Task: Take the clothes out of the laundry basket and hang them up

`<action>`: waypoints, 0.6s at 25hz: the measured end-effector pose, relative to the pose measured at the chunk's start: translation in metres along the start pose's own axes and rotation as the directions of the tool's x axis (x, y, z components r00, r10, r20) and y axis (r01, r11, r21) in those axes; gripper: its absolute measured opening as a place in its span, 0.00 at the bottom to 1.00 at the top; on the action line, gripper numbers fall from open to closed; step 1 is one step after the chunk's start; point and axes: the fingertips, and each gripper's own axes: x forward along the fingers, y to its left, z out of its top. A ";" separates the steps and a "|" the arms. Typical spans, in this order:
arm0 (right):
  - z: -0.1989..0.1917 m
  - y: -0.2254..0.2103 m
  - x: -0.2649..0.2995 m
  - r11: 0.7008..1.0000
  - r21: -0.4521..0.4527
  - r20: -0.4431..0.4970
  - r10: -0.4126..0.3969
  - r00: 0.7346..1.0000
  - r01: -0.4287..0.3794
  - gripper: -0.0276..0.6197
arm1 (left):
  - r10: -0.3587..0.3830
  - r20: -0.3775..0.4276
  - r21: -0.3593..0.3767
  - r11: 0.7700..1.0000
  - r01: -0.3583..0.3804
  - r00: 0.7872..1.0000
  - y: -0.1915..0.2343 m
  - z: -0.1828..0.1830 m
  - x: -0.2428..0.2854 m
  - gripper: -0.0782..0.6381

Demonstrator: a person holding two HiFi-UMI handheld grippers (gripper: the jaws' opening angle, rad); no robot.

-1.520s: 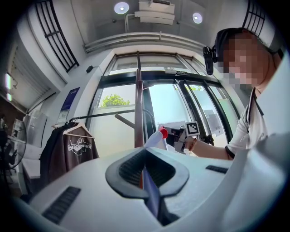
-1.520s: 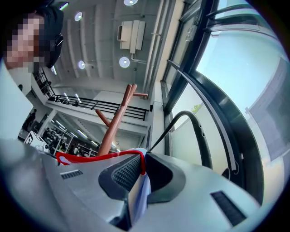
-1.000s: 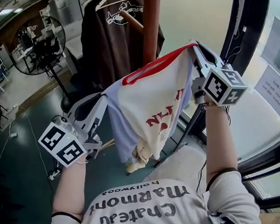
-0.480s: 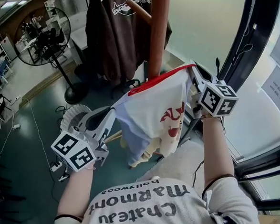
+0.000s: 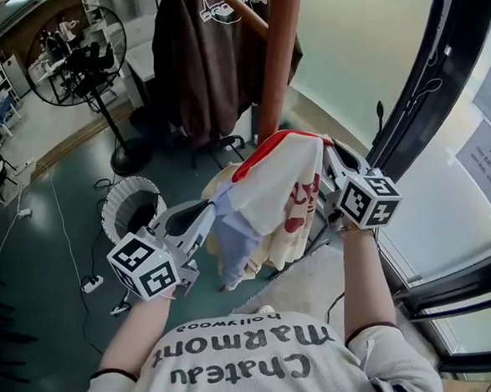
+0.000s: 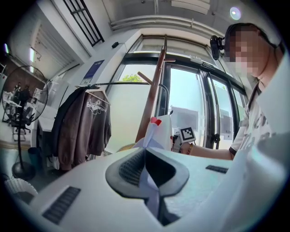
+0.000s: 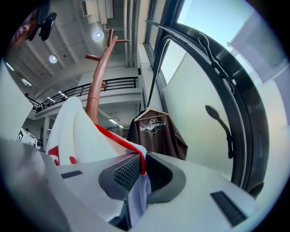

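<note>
Centrally in the head view, a white shirt [image 5: 271,184] with a red neckband, red print and a pale blue sleeve is held up between both grippers, just in front of a brown wooden pole [image 5: 279,59]. The left gripper [image 5: 211,212] is pinched on the blue fabric, and the right gripper [image 5: 327,146] is pinched on the red neckband. A dark window frame [image 5: 420,103] stands close at the right. Open floor [image 5: 45,303] is left at the lower left, beside a white basket [image 5: 131,212] and a fan [image 5: 71,53]. A brown top [image 5: 205,54] is hung at the upper middle. The pole's pegs [image 7: 111,38] are shown only in the right gripper view, and the basket only in the head view.
</note>
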 end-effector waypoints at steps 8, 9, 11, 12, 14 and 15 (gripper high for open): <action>-0.038 0.025 -0.011 0.994 0.100 -0.035 0.053 0.998 -0.049 0.12 | -0.045 -0.023 -0.030 0.999 0.044 0.999 -0.018 -0.020 0.007 0.13; -0.042 0.030 -0.011 0.992 0.112 -0.035 0.063 0.997 -0.059 0.12 | -0.049 -0.028 -0.023 0.999 0.048 0.998 -0.019 -0.021 0.008 0.13; -0.047 0.039 -0.012 0.989 0.127 -0.032 0.082 0.996 -0.077 0.12 | -0.060 -0.034 -0.016 0.998 0.059 0.998 -0.021 -0.023 0.009 0.13; -0.049 0.043 -0.013 0.987 0.132 -0.030 0.091 0.995 -0.087 0.12 | -0.068 -0.036 -0.016 0.998 0.067 0.997 -0.022 -0.024 0.010 0.13; -0.053 0.052 -0.013 0.984 0.137 -0.028 0.118 0.993 -0.113 0.12 | -0.083 -0.034 -0.008 0.997 0.083 0.996 -0.025 -0.026 0.010 0.13; -0.054 0.057 -0.013 0.982 0.137 -0.028 0.133 0.991 -0.128 0.12 | -0.087 -0.028 0.003 0.996 0.087 0.996 -0.027 -0.025 0.010 0.13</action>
